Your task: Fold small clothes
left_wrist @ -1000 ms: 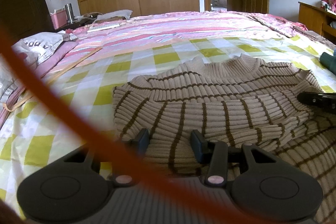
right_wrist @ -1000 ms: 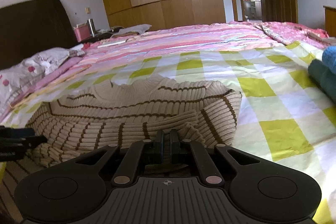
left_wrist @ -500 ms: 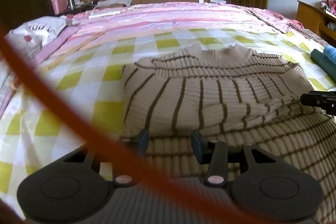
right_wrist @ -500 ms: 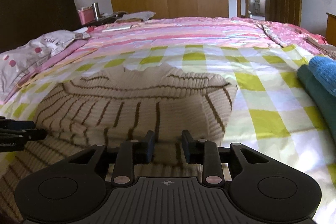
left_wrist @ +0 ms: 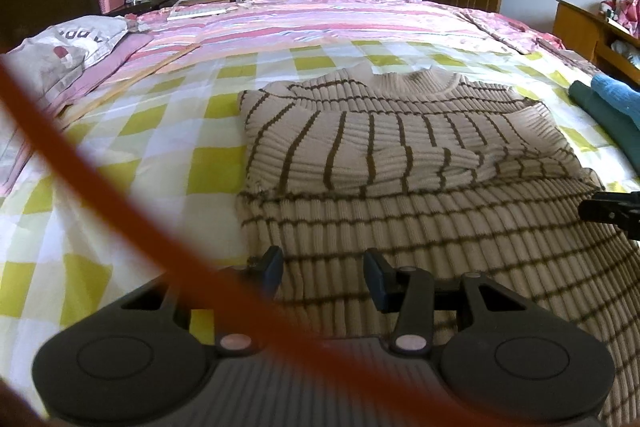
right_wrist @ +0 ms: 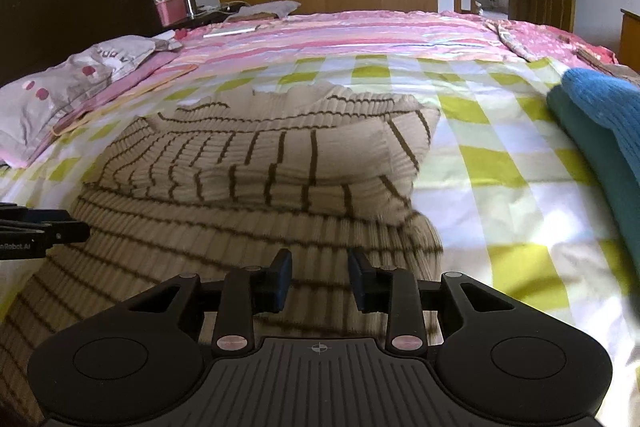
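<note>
- Left wrist view: a striped sweater (left_wrist: 400, 163) lies on the checked bedspread (left_wrist: 132, 163), its sleeves laid across the chest below the collar, the lower half stretching flat toward the camera.
- By the look of it, the sleeve fold is done; the bottom half has yet to be brought up over the top, so the job seems roughly midway.
- The left gripper (left_wrist: 323, 269) hangs over the sweater's lower left part, tilted downward, fingers partly open and holding nothing; an orange cord (left_wrist: 80, 163) crosses the lens, out of focus.
- Right wrist view: the right gripper (right_wrist: 319, 277) hovers over the lower right part of the sweater (right_wrist: 256, 163), also angled down; its jaws have just been opening and stand partly apart, nothing pinched between them.
- Folded blue and teal clothes (right_wrist: 600, 131) sit at the right edge, apart from the sweater.
</note>
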Demonstrator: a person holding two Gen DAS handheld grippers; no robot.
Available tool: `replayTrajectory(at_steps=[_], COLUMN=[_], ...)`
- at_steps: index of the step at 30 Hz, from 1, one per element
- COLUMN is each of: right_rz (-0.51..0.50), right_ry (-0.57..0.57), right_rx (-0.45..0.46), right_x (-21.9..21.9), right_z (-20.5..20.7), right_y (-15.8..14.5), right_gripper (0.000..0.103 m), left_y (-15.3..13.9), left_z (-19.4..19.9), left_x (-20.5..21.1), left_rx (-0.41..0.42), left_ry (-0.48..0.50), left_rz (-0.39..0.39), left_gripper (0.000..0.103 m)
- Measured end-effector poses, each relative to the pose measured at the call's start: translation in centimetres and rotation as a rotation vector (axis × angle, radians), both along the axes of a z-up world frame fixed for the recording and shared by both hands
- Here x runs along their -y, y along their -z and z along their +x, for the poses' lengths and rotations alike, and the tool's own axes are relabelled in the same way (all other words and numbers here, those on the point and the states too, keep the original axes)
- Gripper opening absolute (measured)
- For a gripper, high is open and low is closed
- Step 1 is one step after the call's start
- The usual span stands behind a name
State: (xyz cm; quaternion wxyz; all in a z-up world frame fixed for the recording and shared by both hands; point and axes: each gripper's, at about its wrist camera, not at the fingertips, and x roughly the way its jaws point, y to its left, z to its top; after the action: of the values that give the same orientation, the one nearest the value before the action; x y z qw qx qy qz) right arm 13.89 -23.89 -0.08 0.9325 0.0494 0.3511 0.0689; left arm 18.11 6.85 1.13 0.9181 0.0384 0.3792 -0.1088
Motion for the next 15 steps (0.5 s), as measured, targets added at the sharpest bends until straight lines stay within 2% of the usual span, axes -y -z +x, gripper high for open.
replayTrajectory(at_steps=[4, 9, 13, 15], right_rz=[0.046, 0.058, 0.057, 0.056], right_ry=[0.005, 0.004, 0.011, 0.018], right_rx=[-0.015, -0.031, -0.044, -0.050], right_x=[0.5, 0.9, 1.4, 1.7], right_z=[-2.0, -4.8, -7.1, -8.3], right_y=[-0.4, -0.6, -0.7, -0.8], right_gripper=[0.031, 0.031, 0.038, 0.038], left_y=[0.1, 0.3, 0.6, 0.7], left_z=[-1.8, -4.5, -6.5, -7.3], left_x=[-0.6, -1.2, -1.8, -2.1], left_rx=[-0.015, -0.030, -0.045, -0.049], left_ry=[0.011, 0.031, 0.025, 0.025], left_rz=[-0.009, 0.009, 0.004, 0.002], left_gripper=[0.050, 0.050, 0.050, 0.050])
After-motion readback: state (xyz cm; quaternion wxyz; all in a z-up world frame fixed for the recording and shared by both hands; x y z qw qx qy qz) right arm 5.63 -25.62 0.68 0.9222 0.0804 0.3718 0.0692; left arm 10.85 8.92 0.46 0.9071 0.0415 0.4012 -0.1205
